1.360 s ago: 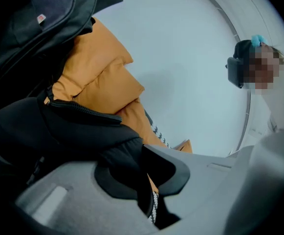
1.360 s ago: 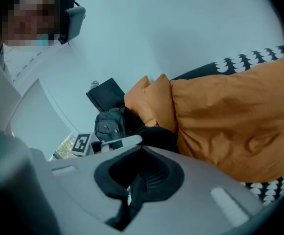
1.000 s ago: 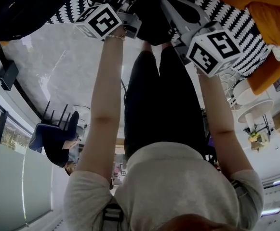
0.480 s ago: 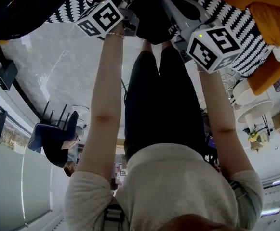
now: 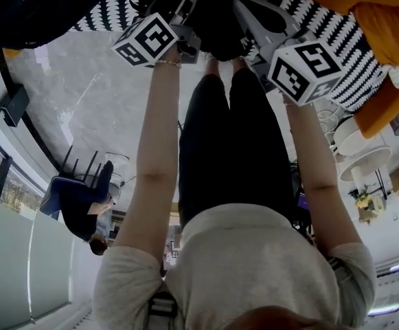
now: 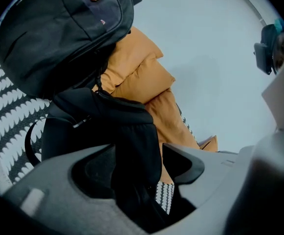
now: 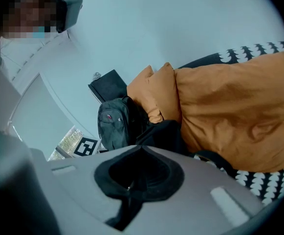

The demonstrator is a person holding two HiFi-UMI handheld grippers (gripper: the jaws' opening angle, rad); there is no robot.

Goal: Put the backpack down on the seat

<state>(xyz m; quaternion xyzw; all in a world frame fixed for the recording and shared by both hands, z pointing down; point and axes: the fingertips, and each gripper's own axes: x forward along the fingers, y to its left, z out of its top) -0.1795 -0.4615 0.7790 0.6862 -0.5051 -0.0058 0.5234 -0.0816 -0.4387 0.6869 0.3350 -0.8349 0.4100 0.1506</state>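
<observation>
**Backpack on seat: left tongs letting go, right tongs on a strap**

Backpack: black, small red badge on the front pocket. It sat on the seat, on the black-and-white patterned cover, with one side against the orange cushions. In the right gripper view it stood roughly upright, just beside those cushions.

Left gripper: jaws were opening and stood wide. A padded strap of the backpack ran down between them. It lay close to one jaw. On the other side a gap showed between strap and pad, with cushion and cover visible through it, so nothing was clamped.

Right gripper: pads were together, pinching a thin black strap that hung out below them. Dark fabric led from the jaws toward the backpack.

Head view: both bare forearms reached out to the seat, and the two marker cubes sat near each other. The jaw tips of both tongs were lost against the black fabric there.

Background: a seated person and round white tables, well apart from the seat
</observation>
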